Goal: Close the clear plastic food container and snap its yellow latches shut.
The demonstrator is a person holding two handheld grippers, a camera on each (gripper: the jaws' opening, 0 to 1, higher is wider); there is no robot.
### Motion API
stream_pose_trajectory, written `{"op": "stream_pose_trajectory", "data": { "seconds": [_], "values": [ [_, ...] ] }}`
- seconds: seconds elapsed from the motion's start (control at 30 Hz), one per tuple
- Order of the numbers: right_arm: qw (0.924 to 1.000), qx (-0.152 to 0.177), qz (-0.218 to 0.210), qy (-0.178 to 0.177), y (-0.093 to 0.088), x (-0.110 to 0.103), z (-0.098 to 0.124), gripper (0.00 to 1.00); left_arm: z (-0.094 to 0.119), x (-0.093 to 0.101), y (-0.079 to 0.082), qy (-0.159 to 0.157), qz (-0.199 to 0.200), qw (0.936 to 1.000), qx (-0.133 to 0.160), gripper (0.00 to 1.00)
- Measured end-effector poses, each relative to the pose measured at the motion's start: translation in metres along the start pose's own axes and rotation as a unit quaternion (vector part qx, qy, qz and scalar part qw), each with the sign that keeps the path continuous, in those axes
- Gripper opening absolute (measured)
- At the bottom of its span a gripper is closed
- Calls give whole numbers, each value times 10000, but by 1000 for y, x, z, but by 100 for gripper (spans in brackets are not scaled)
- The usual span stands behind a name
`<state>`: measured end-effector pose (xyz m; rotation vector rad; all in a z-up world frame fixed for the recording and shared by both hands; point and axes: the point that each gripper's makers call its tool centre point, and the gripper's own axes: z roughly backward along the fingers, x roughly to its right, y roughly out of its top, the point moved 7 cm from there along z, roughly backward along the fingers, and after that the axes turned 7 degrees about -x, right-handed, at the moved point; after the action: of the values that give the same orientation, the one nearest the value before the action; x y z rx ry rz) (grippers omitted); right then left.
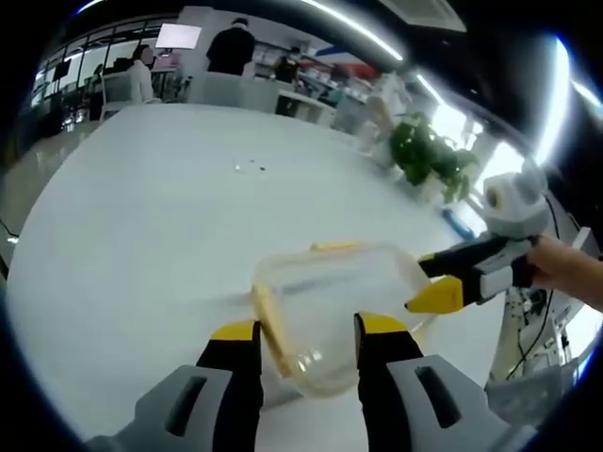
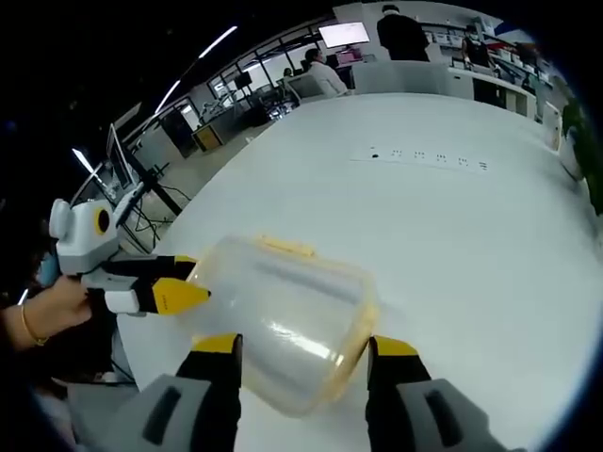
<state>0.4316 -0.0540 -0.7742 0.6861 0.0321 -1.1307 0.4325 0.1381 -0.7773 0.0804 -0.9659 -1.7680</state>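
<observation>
The clear plastic container (image 1: 325,301) with yellow trim rests on the white table (image 1: 160,235). One yellow latch (image 1: 336,246) shows at its far edge and a yellow strip (image 1: 269,325) runs along its left side. My left gripper (image 1: 309,330) is open, its jaws on either side of the container's near end. My right gripper (image 1: 422,281) reaches in from the right, tips at the container's side. In the right gripper view the container (image 2: 283,311) lies between the wide jaws of my right gripper (image 2: 303,346), which is open. The left gripper (image 2: 193,280) comes in from the left. I cannot tell if the lid is fully seated.
A green plant (image 1: 429,155) stands at the far right of the table. A row of sockets (image 2: 419,155) is set into the tabletop. A person's hand (image 1: 565,268) holds the right gripper. People and desks are far behind. The table edge (image 2: 141,348) is close by.
</observation>
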Motion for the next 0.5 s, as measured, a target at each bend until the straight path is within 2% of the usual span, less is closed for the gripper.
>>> {"op": "stream_pose_trajectory", "data": {
  "seconds": [0.17, 0.2, 0.23, 0.33, 0.5],
  "values": [
    [9994, 26, 344, -97, 3, 0, 1, 52, 1, -2, 0, -104, 95, 9999, -101, 38],
    [9993, 97, 328, -143, 4, 2, 1, 52, 2, -1, -2, -150, 331, 9991, -228, 38],
    [9996, 119, 221, -139, 4, 2, 1, 54, 2, -1, -3, -210, 448, 9985, -234, 38],
    [9998, 203, 77, -16, 4, 0, 3, 61, 6, -2, 0, -293, 571, 9979, -29, 44],
    [9995, 258, 193, -24, -2, -3, 11, 63, 19, 3, 5, -379, 454, 9982, 141, 51]
  ]
}}
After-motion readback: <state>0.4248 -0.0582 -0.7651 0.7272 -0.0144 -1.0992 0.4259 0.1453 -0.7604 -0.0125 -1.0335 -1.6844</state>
